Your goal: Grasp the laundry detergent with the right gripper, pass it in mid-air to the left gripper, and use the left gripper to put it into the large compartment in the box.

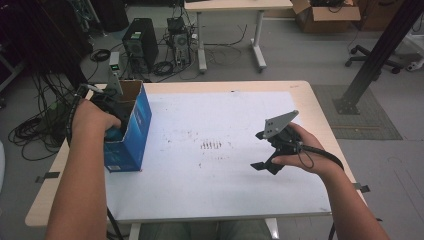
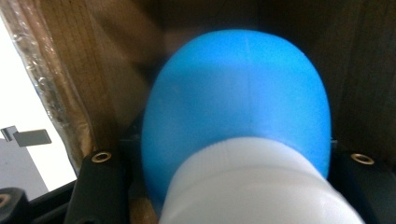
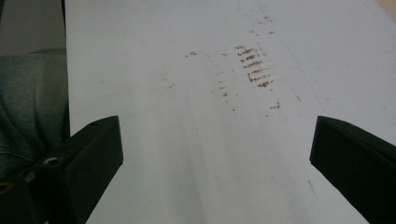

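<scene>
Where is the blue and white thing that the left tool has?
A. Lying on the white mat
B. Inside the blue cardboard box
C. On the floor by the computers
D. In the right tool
B: the left tool reaches into the open blue box, and its own view shows the blue and white object between brown cardboard walls.

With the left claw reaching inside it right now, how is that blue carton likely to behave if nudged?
The blue carton stands tall on a narrow base, so it could tip. Its cardboard walls look thin, so probably light and apt to slide on the white sheet. The blue-and-white object inside may add some weight.
</scene>
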`<action>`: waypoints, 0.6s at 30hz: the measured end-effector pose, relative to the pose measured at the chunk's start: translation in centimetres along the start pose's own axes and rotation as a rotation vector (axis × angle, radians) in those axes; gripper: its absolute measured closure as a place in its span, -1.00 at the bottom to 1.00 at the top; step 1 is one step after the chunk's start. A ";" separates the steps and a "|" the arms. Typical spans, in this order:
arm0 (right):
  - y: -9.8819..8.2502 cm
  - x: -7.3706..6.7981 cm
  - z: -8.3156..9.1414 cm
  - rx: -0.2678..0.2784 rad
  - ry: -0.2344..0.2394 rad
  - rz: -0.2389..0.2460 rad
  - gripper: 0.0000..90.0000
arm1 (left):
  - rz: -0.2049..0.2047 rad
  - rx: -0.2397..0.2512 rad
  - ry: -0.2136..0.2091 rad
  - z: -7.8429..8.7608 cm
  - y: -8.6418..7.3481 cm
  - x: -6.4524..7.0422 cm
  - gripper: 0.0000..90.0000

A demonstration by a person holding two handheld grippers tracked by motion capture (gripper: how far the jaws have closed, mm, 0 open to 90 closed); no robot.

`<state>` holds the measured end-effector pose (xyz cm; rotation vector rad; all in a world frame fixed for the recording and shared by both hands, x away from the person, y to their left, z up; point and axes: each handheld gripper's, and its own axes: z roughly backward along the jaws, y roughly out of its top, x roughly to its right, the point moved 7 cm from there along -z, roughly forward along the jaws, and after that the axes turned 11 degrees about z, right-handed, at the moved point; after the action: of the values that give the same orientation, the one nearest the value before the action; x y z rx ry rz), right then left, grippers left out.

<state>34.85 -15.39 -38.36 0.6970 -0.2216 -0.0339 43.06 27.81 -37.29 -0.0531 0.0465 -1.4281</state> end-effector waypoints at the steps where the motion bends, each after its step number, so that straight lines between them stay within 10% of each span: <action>1: 0.0 0.0 0.0 0.000 0.001 0.000 -0.94 | 0.001 0.002 0.003 0.0 0.0 0.0 -0.16; 18: 0.0 -0.2 -0.3 0.001 0.012 0.009 -0.93 | 0.002 0.011 -0.004 0.7 -0.2 0.2 -0.29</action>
<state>34.75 -15.20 -38.57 0.6968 -0.2134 -0.0210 42.98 27.56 -36.63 -0.0469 0.0353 -1.4265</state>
